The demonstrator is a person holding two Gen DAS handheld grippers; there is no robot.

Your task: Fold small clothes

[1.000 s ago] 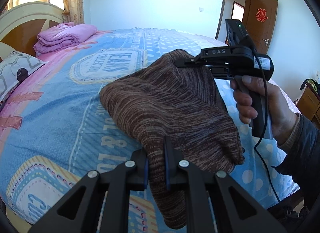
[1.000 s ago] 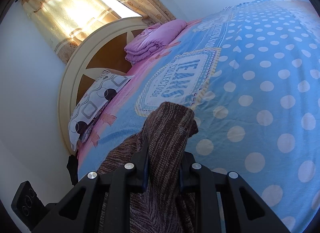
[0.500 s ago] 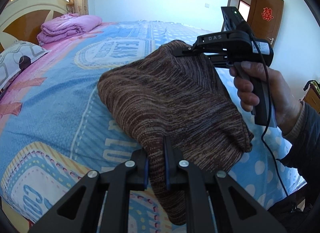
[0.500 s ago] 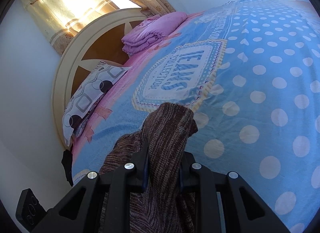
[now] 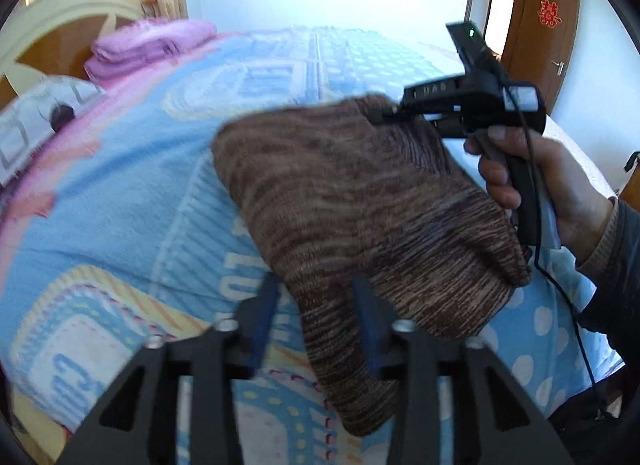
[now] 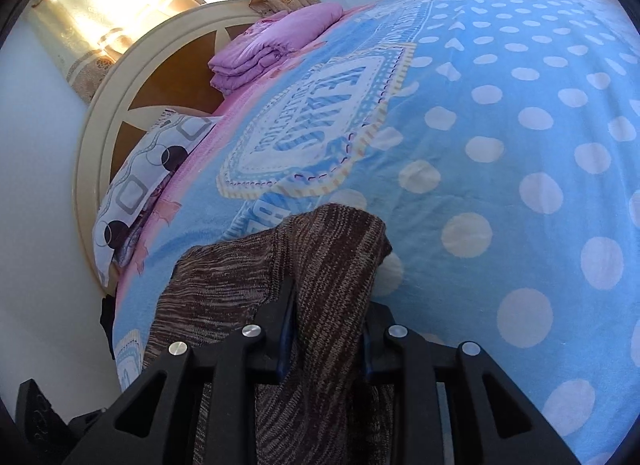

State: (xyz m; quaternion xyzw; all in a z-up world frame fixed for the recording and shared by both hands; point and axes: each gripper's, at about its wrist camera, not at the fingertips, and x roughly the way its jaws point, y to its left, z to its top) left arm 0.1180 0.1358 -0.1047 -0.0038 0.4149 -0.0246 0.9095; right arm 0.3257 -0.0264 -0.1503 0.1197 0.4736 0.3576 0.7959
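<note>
Bedroom, blue dotted bedspread [image 6: 520,125]: brown knit garment [image 5: 360,201] lies doubled near bed's front edge. Left tongs [image 5: 316,317] just opened wide, fabric loose between pads. Right tongs [image 6: 326,329] easing apart too, cloth still between. Fold laid; release under way, likely smoothing next

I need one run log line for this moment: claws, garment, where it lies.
left claw: just opened, brown knit garment loose between pads | right claw: opening, garment between | garment: on blue bedspread
</note>
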